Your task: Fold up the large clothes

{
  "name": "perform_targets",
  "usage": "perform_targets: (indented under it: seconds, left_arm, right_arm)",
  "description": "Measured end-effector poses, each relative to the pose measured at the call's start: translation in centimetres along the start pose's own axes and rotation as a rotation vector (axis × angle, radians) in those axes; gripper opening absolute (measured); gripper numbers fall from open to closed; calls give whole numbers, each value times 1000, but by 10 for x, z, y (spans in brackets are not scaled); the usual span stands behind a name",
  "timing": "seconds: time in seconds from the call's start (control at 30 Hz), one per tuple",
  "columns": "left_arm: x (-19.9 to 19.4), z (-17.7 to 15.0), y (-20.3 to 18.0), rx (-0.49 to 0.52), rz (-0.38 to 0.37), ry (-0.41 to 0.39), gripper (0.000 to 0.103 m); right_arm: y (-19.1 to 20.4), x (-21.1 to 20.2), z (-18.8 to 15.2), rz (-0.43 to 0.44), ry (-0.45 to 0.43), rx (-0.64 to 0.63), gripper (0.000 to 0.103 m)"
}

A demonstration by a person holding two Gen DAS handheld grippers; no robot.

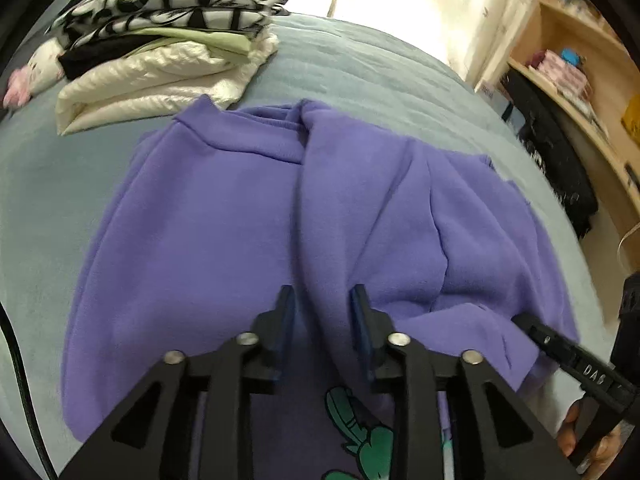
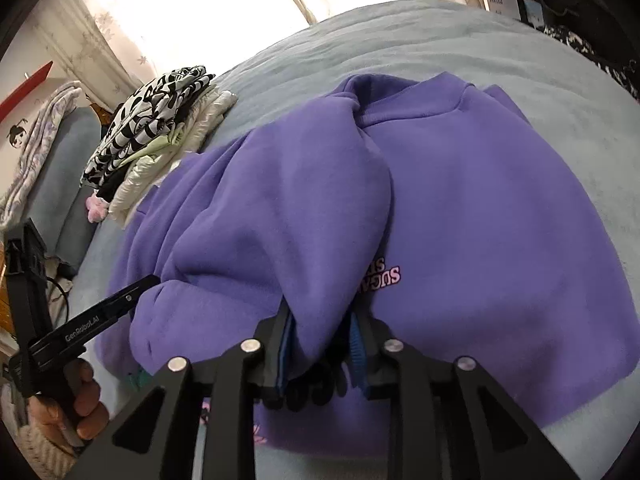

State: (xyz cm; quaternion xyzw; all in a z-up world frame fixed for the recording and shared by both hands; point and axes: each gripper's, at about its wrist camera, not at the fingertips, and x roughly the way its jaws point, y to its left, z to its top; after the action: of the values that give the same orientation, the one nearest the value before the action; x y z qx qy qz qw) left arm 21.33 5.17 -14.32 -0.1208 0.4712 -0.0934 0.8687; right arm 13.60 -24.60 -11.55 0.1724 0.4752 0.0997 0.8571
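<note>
Right wrist view first: my right hand-held gripper (image 2: 320,344) is pinching a thick fold of the purple hoodie (image 2: 500,220), apparently a sleeve end, with fabric bunched between the blue pads (image 2: 357,350) and draped over them. In the left wrist view my left hand-held gripper (image 1: 323,332) is spread, its pads either side of a ridge of the hoodie (image 1: 192,232) but not closed on it; I cannot tell whether they touch the cloth. The hoodie lies across the pale blue bed (image 1: 360,64), one sleeve already laid over the body, printed lettering and a green graphic showing near me. I judge it to be soft, heavy fleece: it will sag and drag rather than keep a line, and a thick bunch can creep out of a narrow pinch. It is not fragile, so I can grip firmly. Best holds, I think, are seams, cuffs and the hem, where layers are stitched. Beyond the hoodie, at the far left of the bed, sits a stack of folded clothes (image 1: 168,52), just beside its shoulder; a wooden shelf (image 1: 580,92) stands past the bed's right edge.
</note>
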Motion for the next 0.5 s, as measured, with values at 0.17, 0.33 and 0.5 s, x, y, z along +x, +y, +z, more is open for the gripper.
perform_targets:
  seconds: [0.17,0.33,0.5]
  left_arm:
    - [-27,-4,4,-21,33,-34,35]
    - [-57,-3,-16,40,74,-134,35]
    - [-51,11,-47,94,28,-171,32]
  right_arm:
    - [10,-29,-3,-49,-60,-23,33]
    - [24,-56,-4,-67,-185,-61,33]
    - [51,-42,16,-48,-214,-113,33]
